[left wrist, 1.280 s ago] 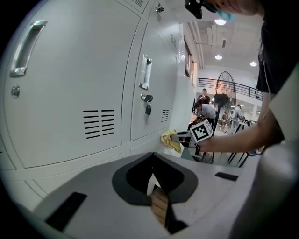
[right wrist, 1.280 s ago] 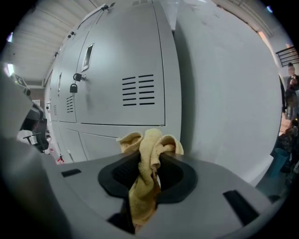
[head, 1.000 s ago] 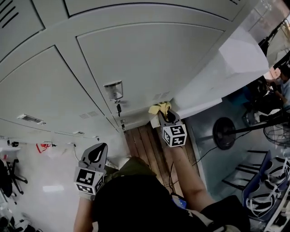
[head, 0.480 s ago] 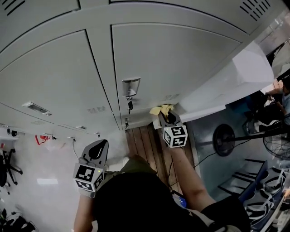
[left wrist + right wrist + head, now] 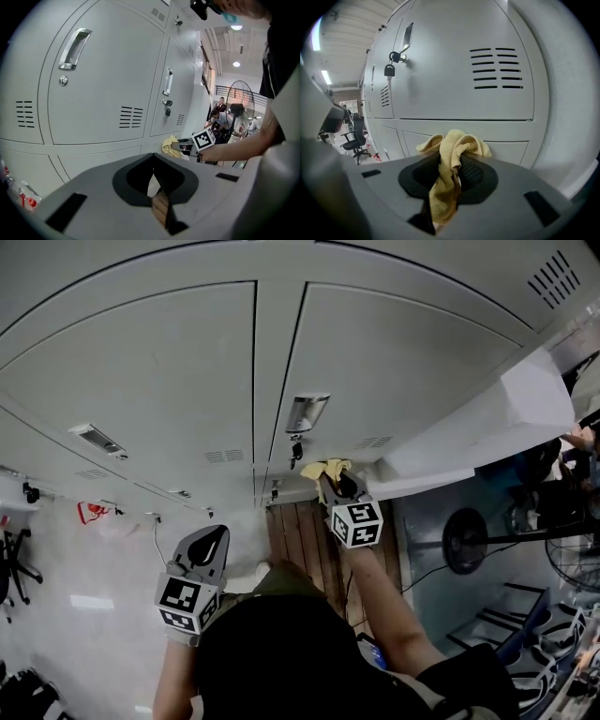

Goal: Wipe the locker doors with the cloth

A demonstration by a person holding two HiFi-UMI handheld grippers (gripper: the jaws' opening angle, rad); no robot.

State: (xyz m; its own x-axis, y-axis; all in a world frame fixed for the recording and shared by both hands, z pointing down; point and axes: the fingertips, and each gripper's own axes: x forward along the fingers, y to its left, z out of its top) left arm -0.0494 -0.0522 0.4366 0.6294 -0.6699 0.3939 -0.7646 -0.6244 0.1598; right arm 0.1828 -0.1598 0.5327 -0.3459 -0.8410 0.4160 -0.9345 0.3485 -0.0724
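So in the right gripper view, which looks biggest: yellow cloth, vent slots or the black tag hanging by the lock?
1. yellow cloth, though nearest the camera
2. vent slots
3. black tag

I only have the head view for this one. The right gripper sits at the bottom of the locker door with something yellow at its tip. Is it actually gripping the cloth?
Observer: Yes. In its own view the right gripper has its fingers shut on the yellow cloth, which bunches up beyond them.
Reviewer: And the left gripper, down low, is it carrying anything?
Observer: No. Its view shows the fingers together with nothing between them.
Reviewer: What's the dark thing under the door handle?
Observer: It looks like a key in the lock, with a black tag hanging from it.
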